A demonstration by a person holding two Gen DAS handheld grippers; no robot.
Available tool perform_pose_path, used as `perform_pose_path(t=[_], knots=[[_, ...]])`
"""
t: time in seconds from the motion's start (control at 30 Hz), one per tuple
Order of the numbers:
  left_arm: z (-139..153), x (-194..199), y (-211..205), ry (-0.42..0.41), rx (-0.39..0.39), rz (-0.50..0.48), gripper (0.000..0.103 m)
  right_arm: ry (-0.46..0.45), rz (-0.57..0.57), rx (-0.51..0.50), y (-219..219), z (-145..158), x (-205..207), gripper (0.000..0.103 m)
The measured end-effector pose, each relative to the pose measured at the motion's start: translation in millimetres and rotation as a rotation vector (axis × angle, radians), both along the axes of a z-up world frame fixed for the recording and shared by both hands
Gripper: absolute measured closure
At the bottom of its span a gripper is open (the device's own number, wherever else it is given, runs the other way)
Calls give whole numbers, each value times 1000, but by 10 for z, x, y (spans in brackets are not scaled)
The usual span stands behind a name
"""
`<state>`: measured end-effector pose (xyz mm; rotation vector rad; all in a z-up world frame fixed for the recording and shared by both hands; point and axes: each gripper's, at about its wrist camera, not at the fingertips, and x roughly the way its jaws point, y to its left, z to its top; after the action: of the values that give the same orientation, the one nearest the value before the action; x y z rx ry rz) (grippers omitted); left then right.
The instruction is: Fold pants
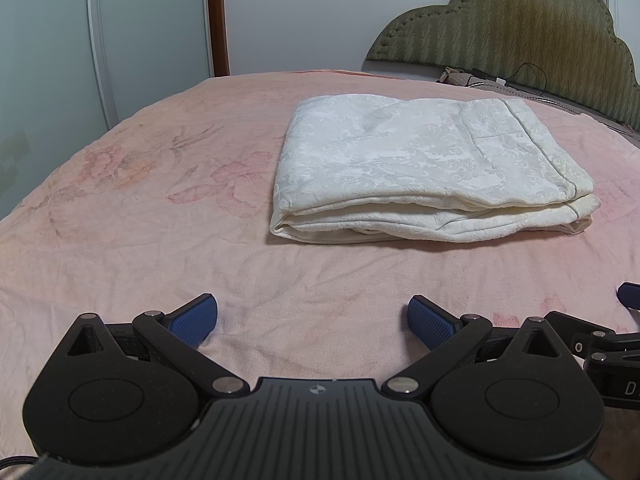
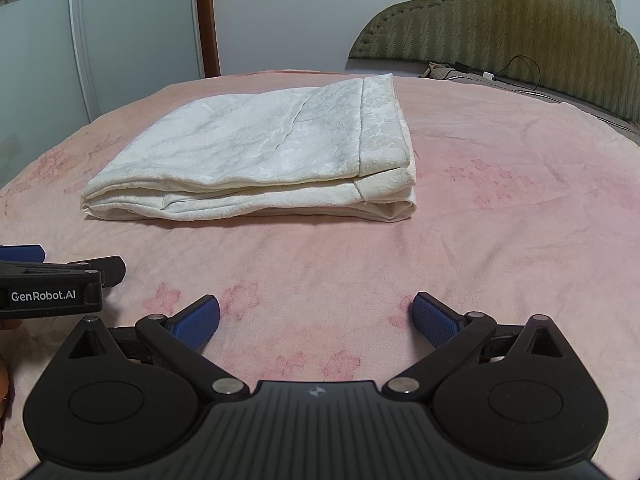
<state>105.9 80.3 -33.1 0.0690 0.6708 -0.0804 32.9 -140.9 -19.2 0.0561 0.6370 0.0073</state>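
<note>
While the pants (image 1: 432, 172) lie folded in a stack mid-bed, toward the headboard (image 1: 520, 28), and the left gripper (image 1: 312, 320) and right gripper (image 2: 316, 320) sit wide open and empty near the bed's front edge, any further tug likely spills the loose top layers.

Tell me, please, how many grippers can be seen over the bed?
2: the left gripper hangs open near the bed's near edge, the right gripper open beside it, both short of the folded pants.
</note>
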Motion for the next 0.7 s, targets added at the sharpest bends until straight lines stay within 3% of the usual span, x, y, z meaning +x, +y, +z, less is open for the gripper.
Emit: perform_pose_path(t=[0.7], knots=[[-5,-8,2,0,-4,1,0,-1,1,5,-17,1,-1,0]])
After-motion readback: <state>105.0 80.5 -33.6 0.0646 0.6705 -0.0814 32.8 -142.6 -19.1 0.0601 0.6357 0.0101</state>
